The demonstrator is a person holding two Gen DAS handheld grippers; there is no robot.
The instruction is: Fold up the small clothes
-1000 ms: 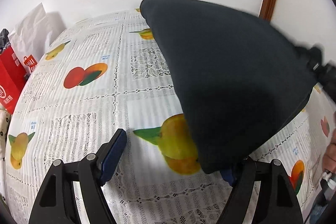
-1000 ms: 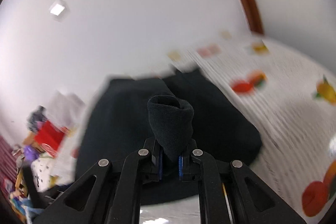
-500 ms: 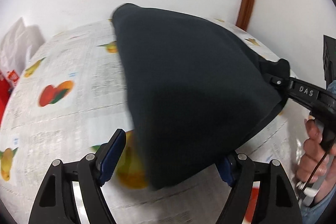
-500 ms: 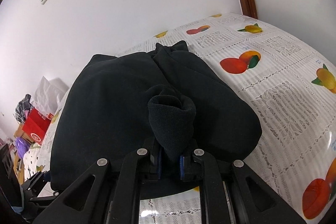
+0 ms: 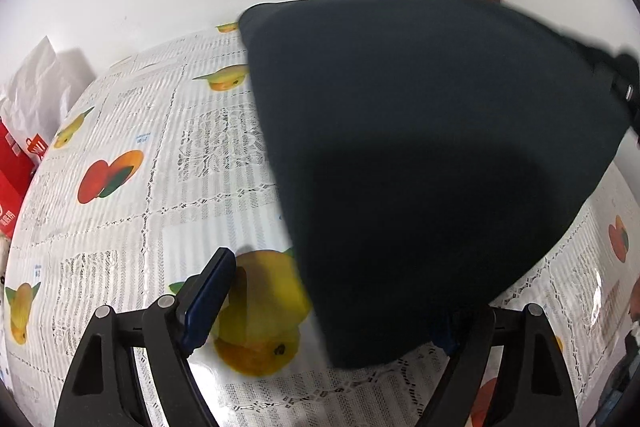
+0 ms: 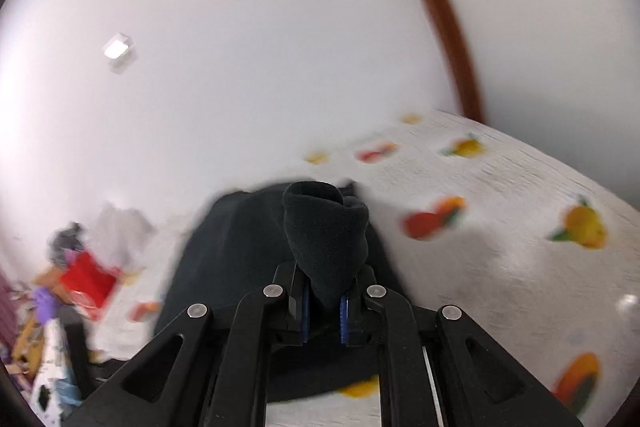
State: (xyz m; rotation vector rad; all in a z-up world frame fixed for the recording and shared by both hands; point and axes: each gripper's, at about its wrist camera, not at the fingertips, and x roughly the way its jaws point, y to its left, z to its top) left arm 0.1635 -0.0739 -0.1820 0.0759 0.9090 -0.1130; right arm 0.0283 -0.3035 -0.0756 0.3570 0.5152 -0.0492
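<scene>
- One dark garment (image 5: 420, 147) hangs lifted above the worktop (image 5: 132, 211), its far end resting on the fruit-print cloth, its near corner bunched in the right claw (image 6: 323, 301), seen in the right wrist view.
- The right claw is clenched on a rolled fold of that garment; its blue pads (image 6: 306, 303) pinch the cloth from both sides.
- The left claw (image 5: 332, 303) is released and its jaws are opening; the garment's lower edge droops between them, and the pads do not visibly press on it.
- The fabric looks soft, thick and light: it sags into a tent shape and should drape, not slide. Judged from this, the hanging lower corner is the place for a second hold.
- Count: one garment, two claws, one red bag (image 5: 16, 167) and one white bag (image 5: 36, 83) at the far left edge.
</scene>
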